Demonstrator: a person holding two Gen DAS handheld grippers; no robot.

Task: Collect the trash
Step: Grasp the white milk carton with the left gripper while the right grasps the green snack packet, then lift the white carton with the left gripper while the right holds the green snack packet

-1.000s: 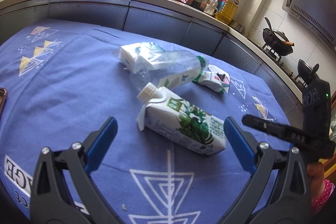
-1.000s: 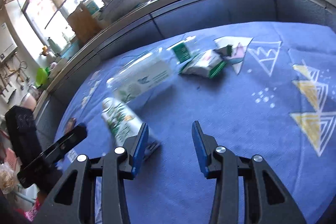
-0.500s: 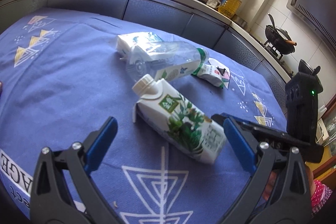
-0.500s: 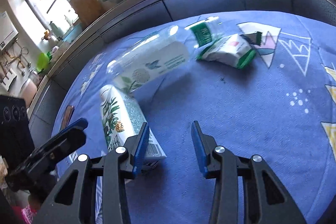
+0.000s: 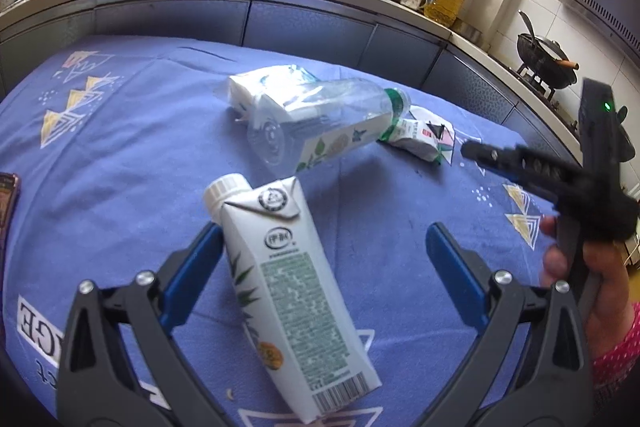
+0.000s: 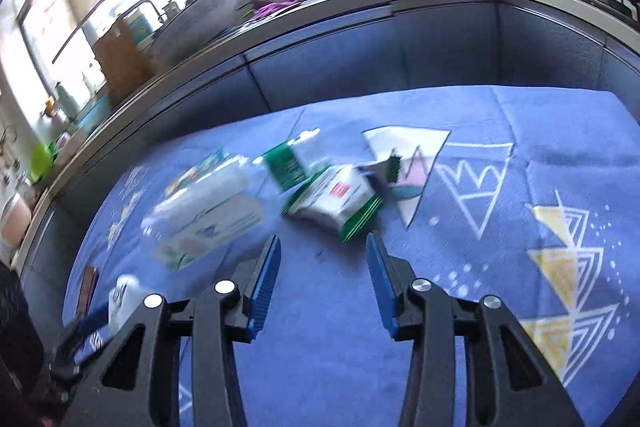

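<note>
- The blue tablecloth (image 5: 120, 155) with triangle prints fills the middle and lower part of both views; a grey counter front (image 5: 304, 23) curves across the upper part
- The left gripper (image 5: 320, 267) takes up the bottom of the left wrist view, its blue jaws spread wide
- A white drink carton (image 5: 292, 291) with a screw cap lies tilted in the lower centre of that view, between the jaws, its side against the left-hand blue pad; whether it is gripped I cannot tell
- The right gripper (image 6: 323, 279) sits at the bottom centre of the right wrist view, jaws at a narrower gap with only cloth between them
- A clear plastic bottle (image 5: 320, 127) lies on its side in the centre of the left view, over a flattened white carton (image 5: 256, 87)
- A small crumpled white-and-green packet (image 6: 336, 203), blurred, lies just above the right gripper's tips
</note>
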